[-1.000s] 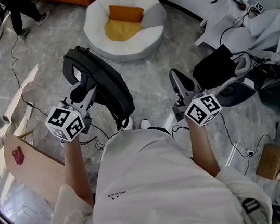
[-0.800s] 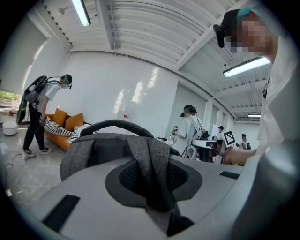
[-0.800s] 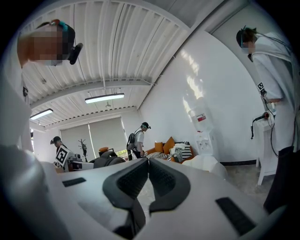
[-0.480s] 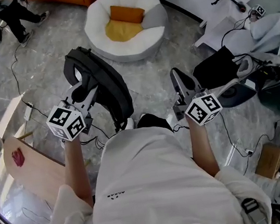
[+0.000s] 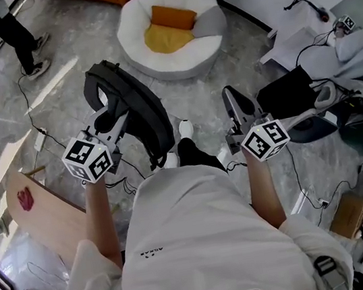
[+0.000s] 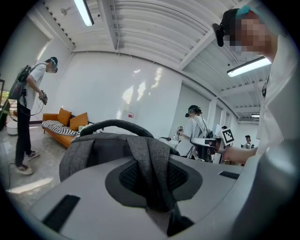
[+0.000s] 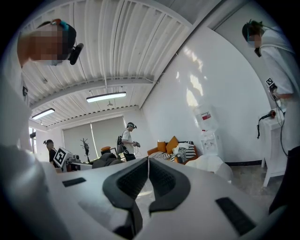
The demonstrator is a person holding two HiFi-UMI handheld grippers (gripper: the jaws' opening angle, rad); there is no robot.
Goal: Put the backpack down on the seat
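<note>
Your left tongs are clenched on a grey strap of the soft dark-grey fabric backpack, which hangs over the floor short of the round white beanbag seat, and your right tongs are closed empty; expect sag and swing, so steady it by the top handle.

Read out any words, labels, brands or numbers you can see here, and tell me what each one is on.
No text can be read.
Shirt print: small dark lettering, too small to read.
Wall sign: red and white, too blurred to read.
Marker cubes: square patterns only, no words.
</note>
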